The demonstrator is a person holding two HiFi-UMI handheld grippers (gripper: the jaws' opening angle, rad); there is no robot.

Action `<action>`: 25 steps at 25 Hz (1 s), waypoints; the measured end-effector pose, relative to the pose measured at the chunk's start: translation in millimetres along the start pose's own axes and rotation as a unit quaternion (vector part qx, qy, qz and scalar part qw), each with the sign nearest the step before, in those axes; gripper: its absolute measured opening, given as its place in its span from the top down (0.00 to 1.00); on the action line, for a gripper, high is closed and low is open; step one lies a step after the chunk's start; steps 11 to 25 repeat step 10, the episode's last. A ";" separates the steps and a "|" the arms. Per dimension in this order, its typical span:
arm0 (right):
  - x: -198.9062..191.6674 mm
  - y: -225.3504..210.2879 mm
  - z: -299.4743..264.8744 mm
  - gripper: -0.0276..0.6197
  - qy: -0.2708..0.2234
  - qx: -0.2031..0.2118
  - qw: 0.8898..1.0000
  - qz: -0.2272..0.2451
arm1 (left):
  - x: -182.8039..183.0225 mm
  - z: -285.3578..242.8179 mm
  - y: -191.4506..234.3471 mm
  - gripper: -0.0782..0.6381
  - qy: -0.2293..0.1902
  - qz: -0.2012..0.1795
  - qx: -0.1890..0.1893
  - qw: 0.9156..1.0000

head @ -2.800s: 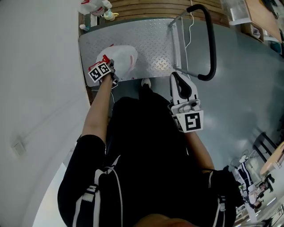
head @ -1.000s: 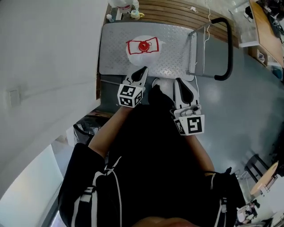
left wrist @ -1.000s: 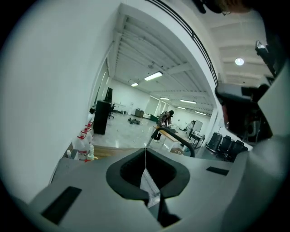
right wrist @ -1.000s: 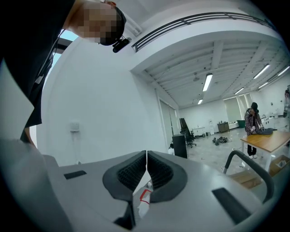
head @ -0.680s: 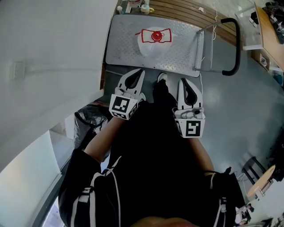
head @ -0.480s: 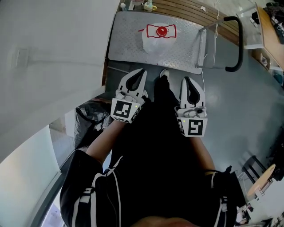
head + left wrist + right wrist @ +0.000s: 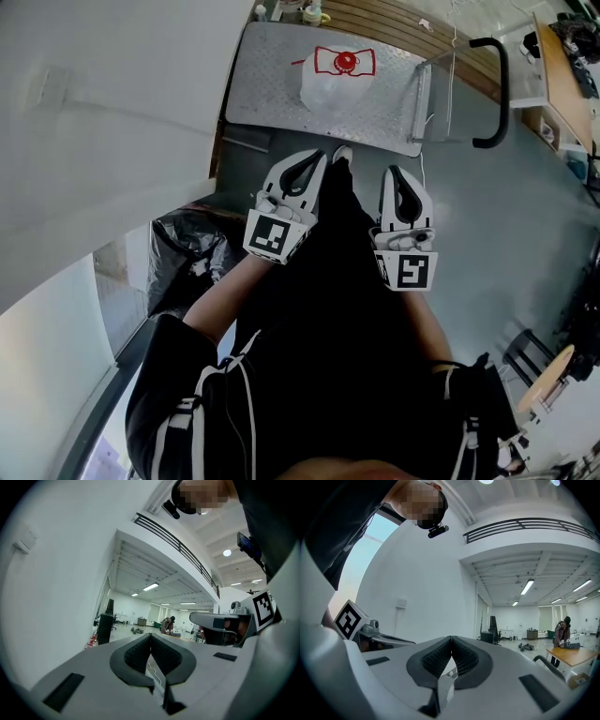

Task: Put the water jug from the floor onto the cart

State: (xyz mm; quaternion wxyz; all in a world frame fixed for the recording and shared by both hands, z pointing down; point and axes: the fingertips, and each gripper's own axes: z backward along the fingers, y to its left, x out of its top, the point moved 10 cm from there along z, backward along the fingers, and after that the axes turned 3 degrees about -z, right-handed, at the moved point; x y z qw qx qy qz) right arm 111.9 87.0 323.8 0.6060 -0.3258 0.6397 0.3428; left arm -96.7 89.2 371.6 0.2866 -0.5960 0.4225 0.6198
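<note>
Jug upright on cart deck, well apart from both grippers. Left gripper closed, empty. Right gripper closed, empty. Jug likely heavy if full, with thin, slick walls that flex. Best hold probably red handle at cap.

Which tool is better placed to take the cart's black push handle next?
Right, probably: the right tool sits toward the black tubular handle; the left tool is nearer the white wall.

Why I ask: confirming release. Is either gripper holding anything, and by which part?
Nothing. Both the left gripper and right gripper are shut and empty.
</note>
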 end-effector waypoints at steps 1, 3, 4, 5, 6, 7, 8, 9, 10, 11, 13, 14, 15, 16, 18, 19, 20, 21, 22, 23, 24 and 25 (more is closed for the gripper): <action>-1.3 -0.3 1.4 0.93 0.008 -0.001 1.000 -0.002 | 0.4 -0.2 -1.4 0.87 -0.004 -0.001 -0.001 1.000; -2.2 0.0 3.3 0.93 0.014 -0.001 1.000 -0.003 | 1.4 0.9 -4.3 0.87 -0.010 -0.002 -0.003 1.000; -1.7 0.3 3.0 0.93 0.013 -0.001 1.000 -0.001 | 1.9 1.5 -4.8 0.87 -0.011 -0.001 -0.004 1.000; -1.4 0.4 2.1 0.93 0.013 -0.001 1.000 0.001 | 2.3 1.5 -4.5 0.87 -0.009 0.000 -0.004 1.000; -1.1 0.2 0.8 0.93 0.013 -0.001 1.000 0.002 | 2.7 1.0 -3.6 0.87 -0.008 0.002 -0.004 1.000; -0.7 -0.2 -0.6 0.93 0.013 -0.001 1.000 0.001 | 3.2 0.3 -2.5 0.87 -0.008 0.003 -0.003 1.000; -0.5 -0.5 -1.8 0.93 0.014 -0.001 1.000 -0.001 | 3.8 -0.3 -1.6 0.87 -0.008 0.005 -0.001 1.000; -0.5 -0.8 -2.8 0.93 0.015 -0.001 1.000 -0.002 | 4.3 -0.7 -0.8 0.87 -0.009 0.006 0.001 1.000; -0.6 -1.2 -3.7 0.93 0.016 -0.001 1.000 -0.003 | 4.9 -1.0 -0.1 0.87 -0.009 0.007 0.003 1.000; -0.6 -1.2 -3.7 0.93 0.016 -0.001 1.000 -0.003 | 4.9 -1.0 -0.1 0.87 -0.009 0.007 0.003 1.000; -0.6 -1.2 -3.7 0.93 0.016 -0.001 1.000 -0.003 | 4.9 -1.0 -0.1 0.87 -0.009 0.007 0.003 1.000; -0.6 -1.2 -3.7 0.93 0.016 -0.001 1.000 -0.003 | 4.9 -1.0 -0.1 0.87 -0.009 0.007 0.003 1.000; -0.6 -1.2 -3.7 0.93 0.016 -0.001 1.000 -0.003 | 4.9 -1.0 -0.1 0.87 -0.009 0.007 0.003 1.000; -0.6 -1.2 -3.7 0.93 0.016 -0.001 1.000 -0.003 | 4.9 -1.0 -0.1 0.87 -0.009 0.007 0.003 1.000; -0.6 -1.2 -3.7 0.93 0.016 -0.001 1.000 -0.003 | 4.9 -1.0 -0.1 0.87 -0.009 0.007 0.003 1.000; -0.6 -1.2 -3.7 0.93 0.016 -0.001 1.000 -0.003 | 4.9 -1.0 -0.1 0.87 -0.009 0.007 0.003 1.000; -0.6 -1.2 -3.7 0.93 0.016 -0.001 1.000 -0.003 | 4.9 -1.0 -0.1 0.87 -0.009 0.007 0.003 1.000; -0.6 -1.2 -3.7 0.93 0.016 -0.001 1.000 -0.003 | 4.9 -1.0 -0.1 0.87 -0.009 0.007 0.003 1.000; -0.6 -1.2 -3.7 0.93 0.016 -0.001 1.000 -0.003 | 4.9 -1.0 -0.1 0.87 -0.009 0.007 0.003 1.000; -0.6 -1.2 -3.7 0.93 0.016 -0.001 1.000 -0.003 | 4.9 -1.0 -0.1 0.87 -0.009 0.007 0.003 1.000; -0.6 -1.2 -3.7 0.93 0.016 -0.001 1.000 -0.003 | 4.9 -1.0 -0.1 0.87 -0.009 0.007 0.003 1.000; -0.6 -1.2 -3.7 0.93 0.016 -0.001 1.000 -0.003 | 4.9 -1.0 -0.1 0.87 -0.009 0.007 0.003 1.000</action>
